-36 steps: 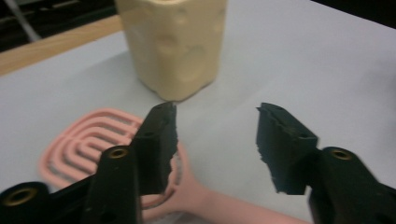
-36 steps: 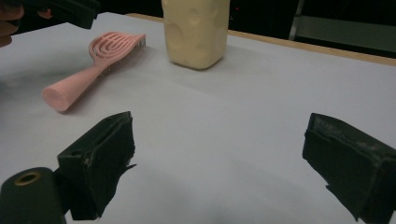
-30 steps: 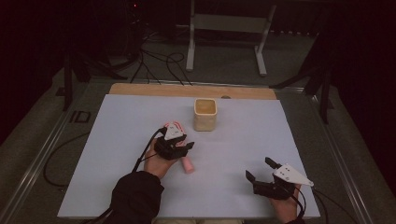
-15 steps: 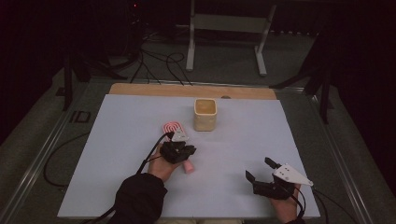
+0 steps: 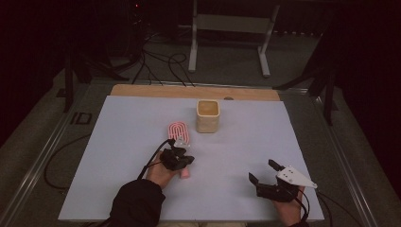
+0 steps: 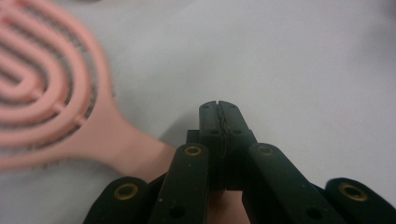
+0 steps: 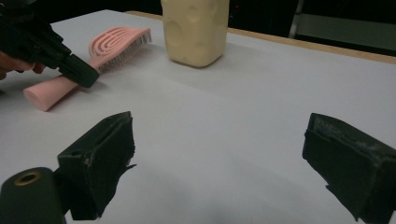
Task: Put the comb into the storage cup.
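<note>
Hairbrush [image 5: 180, 136], pink, lies flat on the white table [image 5: 118, 156], head toward the cream cup [image 5: 208, 116], handle pointing back at me. Judged progress: early; brush not yet lifted, and if it belongs in the cup, that part is all to do. My left claw [image 6: 218, 108] sits over the handle, jaws pressed together with nothing between the tips; the handle passes beside and under them, so clenched but not grasping. My right claw [image 5: 265, 171] rests well apart near the table's front edge, jaws wide, holding nothing.
</note>
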Tool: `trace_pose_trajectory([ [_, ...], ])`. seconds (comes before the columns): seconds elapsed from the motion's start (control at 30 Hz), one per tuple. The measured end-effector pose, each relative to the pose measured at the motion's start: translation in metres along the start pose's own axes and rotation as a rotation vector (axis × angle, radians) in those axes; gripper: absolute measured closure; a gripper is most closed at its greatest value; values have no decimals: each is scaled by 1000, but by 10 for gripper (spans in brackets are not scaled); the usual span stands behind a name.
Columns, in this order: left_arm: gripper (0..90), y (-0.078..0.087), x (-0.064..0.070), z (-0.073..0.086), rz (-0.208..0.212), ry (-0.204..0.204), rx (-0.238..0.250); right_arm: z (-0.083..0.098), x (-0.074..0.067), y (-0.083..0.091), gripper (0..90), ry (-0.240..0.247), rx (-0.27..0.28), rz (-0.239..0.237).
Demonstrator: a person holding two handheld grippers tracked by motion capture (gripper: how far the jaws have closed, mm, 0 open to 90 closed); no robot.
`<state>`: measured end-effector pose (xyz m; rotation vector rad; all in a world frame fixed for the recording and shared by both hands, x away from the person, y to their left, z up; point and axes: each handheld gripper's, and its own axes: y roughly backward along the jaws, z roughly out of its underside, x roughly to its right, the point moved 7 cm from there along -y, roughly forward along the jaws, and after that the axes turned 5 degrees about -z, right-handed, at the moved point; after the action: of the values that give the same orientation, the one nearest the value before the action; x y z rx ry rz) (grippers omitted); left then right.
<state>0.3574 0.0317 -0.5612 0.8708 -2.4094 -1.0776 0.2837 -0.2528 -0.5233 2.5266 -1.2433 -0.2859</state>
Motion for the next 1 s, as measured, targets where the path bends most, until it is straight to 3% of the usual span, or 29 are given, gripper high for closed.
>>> trace_pose_trajectory([
  [0.2,900,7,-7,12,-1,38,9,0,0,0,89,2,-2,-1],
  [0.37,900,12,-9,16,-7,38,6,0,0,-1,89,2,-4,-1],
  [0.6,900,23,-13,24,-36,4,-28,1,0,-1,89,1,-6,2],
  [1.0,900,46,-35,37,-91,51,-18,1,0,-2,89,4,-12,4],
])
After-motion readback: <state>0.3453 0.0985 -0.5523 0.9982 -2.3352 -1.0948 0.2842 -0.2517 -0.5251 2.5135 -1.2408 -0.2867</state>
